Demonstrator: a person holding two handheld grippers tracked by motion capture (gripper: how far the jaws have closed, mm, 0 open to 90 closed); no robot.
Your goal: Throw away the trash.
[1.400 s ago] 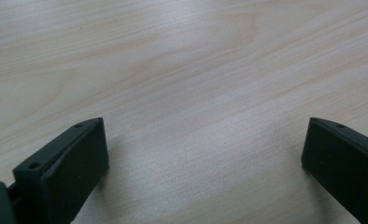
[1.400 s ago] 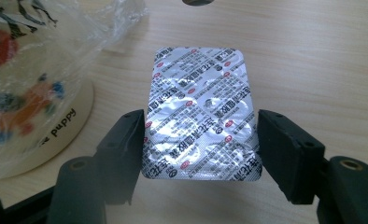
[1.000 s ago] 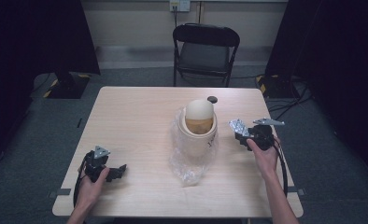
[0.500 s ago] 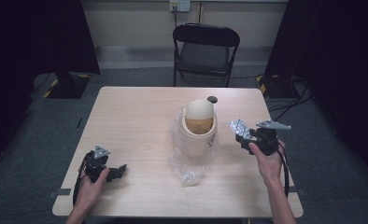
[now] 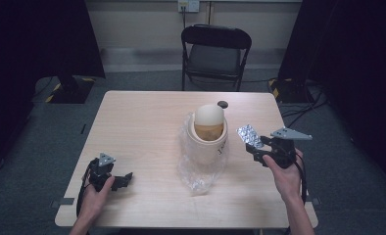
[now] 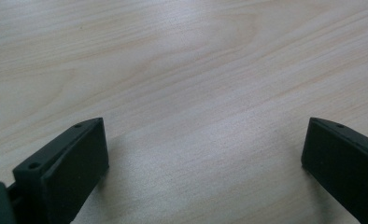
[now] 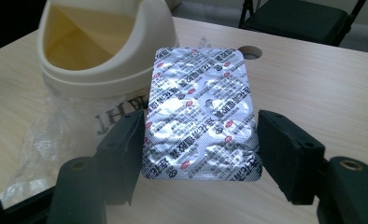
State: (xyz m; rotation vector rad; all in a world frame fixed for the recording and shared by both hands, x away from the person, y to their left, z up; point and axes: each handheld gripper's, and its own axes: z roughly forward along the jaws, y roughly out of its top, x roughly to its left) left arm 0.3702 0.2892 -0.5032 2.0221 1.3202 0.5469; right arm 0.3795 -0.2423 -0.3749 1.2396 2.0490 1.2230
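Silver foil of a blister pack [image 7: 201, 114] sits clamped between the right gripper's [image 5: 260, 147] jaws, held above the table [image 5: 142, 127]. Just beyond and to its left stands a cream bin [image 5: 209, 132] with a domed lid, on a clear bag [image 5: 198, 171]. Farther off, the left gripper [image 5: 125, 178] rests low at the table's near edge, jaws wide apart over bare wood.
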